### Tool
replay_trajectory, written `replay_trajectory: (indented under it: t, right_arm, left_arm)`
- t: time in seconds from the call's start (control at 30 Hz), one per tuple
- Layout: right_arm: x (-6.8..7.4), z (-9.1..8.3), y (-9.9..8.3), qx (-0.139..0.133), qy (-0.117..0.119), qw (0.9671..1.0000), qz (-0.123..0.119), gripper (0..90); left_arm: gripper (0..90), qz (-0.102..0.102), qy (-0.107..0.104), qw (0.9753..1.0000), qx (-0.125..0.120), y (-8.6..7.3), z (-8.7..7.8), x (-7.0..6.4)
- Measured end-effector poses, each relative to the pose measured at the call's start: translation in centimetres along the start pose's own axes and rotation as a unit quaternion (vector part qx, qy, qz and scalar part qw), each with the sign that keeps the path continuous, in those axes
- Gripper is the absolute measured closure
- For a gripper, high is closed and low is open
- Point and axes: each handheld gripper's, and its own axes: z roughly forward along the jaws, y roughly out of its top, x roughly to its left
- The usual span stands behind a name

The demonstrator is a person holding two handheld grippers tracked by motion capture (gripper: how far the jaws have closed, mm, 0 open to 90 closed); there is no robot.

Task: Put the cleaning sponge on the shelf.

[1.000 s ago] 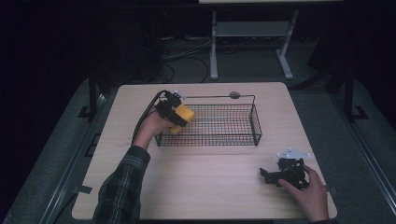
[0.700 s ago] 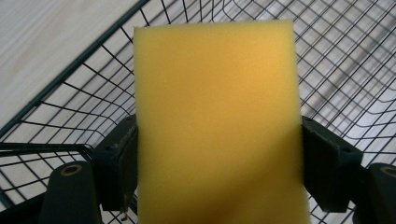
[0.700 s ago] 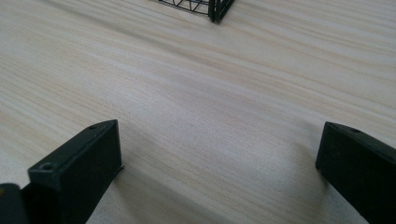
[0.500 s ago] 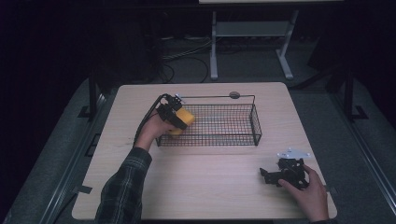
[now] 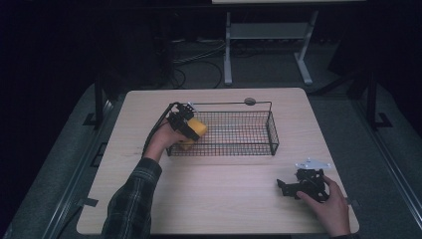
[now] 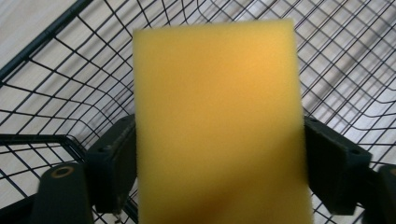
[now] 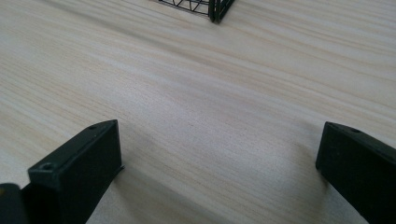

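Left gripper (image 5: 191,130) clamps a yellow rectangular foam sponge (image 6: 217,121) over the black wire basket (image 5: 272,133), centre frame; right gripper (image 5: 287,188) rests wide open, lower right.

Left arm reaches forward, its tool (image 5: 191,130) clamped with jaws pressed inward; right hand (image 5: 326,204) rests low, its tool (image 5: 293,186) gaping wide, jaws well apart
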Motion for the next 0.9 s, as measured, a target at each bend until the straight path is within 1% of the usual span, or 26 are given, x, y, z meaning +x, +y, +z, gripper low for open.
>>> replay_trajectory:
  t: [0.2,0.3,0.33,0.37,0.47,0.6,0.73,0.87,0.9]
  right_arm:
    - [0.0,0.0,0.0,0.000,0.000,1.0000,0.000,0.0]
    - [0.0,0.0,0.0,0.000,0.000,1.0000,0.000,0.0]
    - [0.0,0.0,0.0,0.000,0.000,1.0000,0.000,0.0]
    - [0.0,0.0,0.0,0.000,0.000,1.0000,0.000,0.0]
    - [0.0,0.0,0.0,0.000,0.000,1.0000,0.000,0.0]
    - [0.0,0.0,0.0,0.000,0.000,1.0000,0.001,0.0]
    - [0.0,0.0,0.0,0.000,0.000,1.0000,0.000,0.0]
    - [0.0,0.0,0.0,0.001,0.000,1.0000,0.001,0.0]
    - [0.0,0.0,0.0,0.001,0.000,1.0000,0.001,0.0]
  left_arm:
    - [16.6,-0.001,0.001,1.0000,-0.009,0.1,-0.4,-0.1]
    - [16.7,0.000,0.000,0.9998,-0.018,0.0,-1.2,-0.1]
    - [16.7,-0.003,-0.004,0.9996,-0.026,-0.1,-1.8,-0.1]
    - [16.7,-0.003,-0.004,0.9996,-0.026,-0.1,-1.8,-0.1]
    - [16.7,-0.007,-0.008,0.9989,-0.046,-0.4,-2.7,-0.4]
    - [16.7,-0.008,-0.014,0.9980,-0.062,-1.3,-3.8,-0.6]
    - [16.7,-0.012,-0.007,0.9970,-0.076,-2.4,-4.8,-0.7]
    - [16.7,-0.011,-0.002,0.9961,-0.087,-3.7,-5.7,-1.0]
    - [16.7,-0.013,0.000,0.9954,-0.095,-4.3,-6.1,-1.3]
